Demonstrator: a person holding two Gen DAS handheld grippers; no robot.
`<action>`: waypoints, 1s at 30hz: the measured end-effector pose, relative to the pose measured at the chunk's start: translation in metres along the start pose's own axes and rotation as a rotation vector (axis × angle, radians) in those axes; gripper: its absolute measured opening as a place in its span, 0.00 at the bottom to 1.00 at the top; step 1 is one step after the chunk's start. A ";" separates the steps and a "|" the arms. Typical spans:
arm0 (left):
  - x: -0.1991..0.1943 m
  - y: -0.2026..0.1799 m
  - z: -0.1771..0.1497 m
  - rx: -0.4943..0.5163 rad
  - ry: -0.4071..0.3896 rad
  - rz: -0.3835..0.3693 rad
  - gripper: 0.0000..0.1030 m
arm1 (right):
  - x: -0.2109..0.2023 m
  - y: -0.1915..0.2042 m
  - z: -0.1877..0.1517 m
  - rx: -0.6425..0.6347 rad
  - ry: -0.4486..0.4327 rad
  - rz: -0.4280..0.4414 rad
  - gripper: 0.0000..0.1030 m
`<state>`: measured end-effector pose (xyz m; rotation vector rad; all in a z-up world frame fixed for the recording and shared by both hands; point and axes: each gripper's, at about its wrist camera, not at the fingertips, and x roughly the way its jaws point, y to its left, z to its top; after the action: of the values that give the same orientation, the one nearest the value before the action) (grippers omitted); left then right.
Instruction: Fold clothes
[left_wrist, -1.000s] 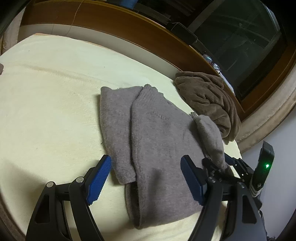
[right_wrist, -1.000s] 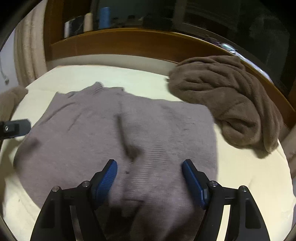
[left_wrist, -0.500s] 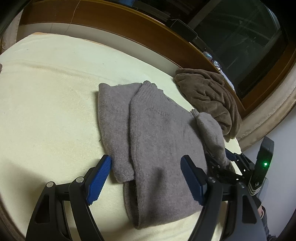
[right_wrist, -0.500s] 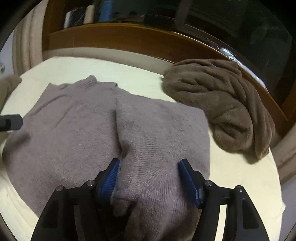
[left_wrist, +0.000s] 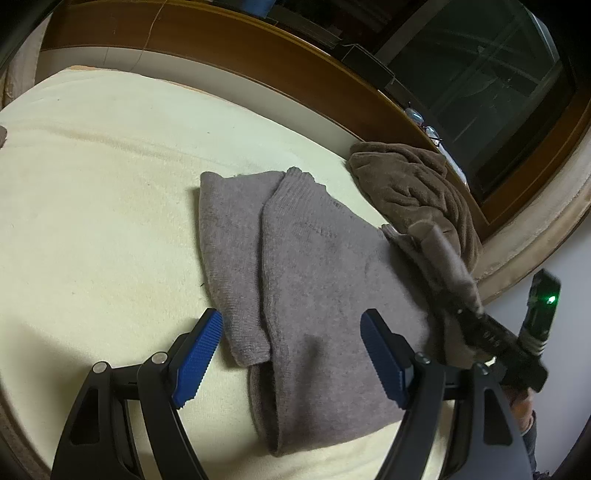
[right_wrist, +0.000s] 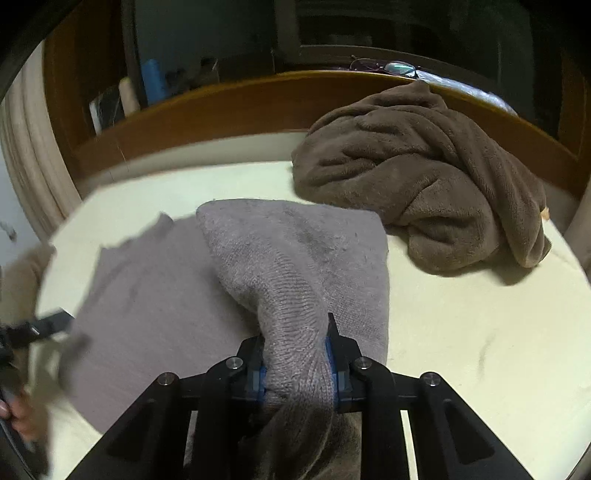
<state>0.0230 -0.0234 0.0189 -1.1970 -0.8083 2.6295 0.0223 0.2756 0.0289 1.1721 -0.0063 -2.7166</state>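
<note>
A grey knit sweater lies partly folded on the cream bed cover, one sleeve laid over its body. My left gripper hovers open over the sweater's near hem, touching nothing. In the right wrist view my right gripper is shut on a bunched fold of the grey sweater and lifts it off the bed. The left wrist view shows the right gripper at the sweater's right edge with raised cloth in it.
A crumpled brown fleece blanket sits at the back right of the bed. A wooden headboard ledge runs behind, with glasses on it. A hand shows at the left edge.
My right gripper went from open around the sweater's fold to shut on it and has raised the cloth. The left gripper stayed open and nearly still.
</note>
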 end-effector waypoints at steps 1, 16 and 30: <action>0.000 0.000 0.000 0.000 -0.001 -0.001 0.78 | -0.002 0.002 0.002 0.002 -0.005 0.007 0.24; -0.042 0.031 0.014 -0.128 -0.165 -0.006 0.78 | -0.021 0.052 0.055 0.118 -0.053 0.237 0.24; -0.049 0.055 0.022 -0.225 -0.191 -0.024 0.78 | 0.059 0.162 0.055 0.043 0.122 0.264 0.29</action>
<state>0.0450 -0.0958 0.0335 -0.9835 -1.1712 2.7207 -0.0303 0.1023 0.0369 1.2496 -0.1897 -2.4247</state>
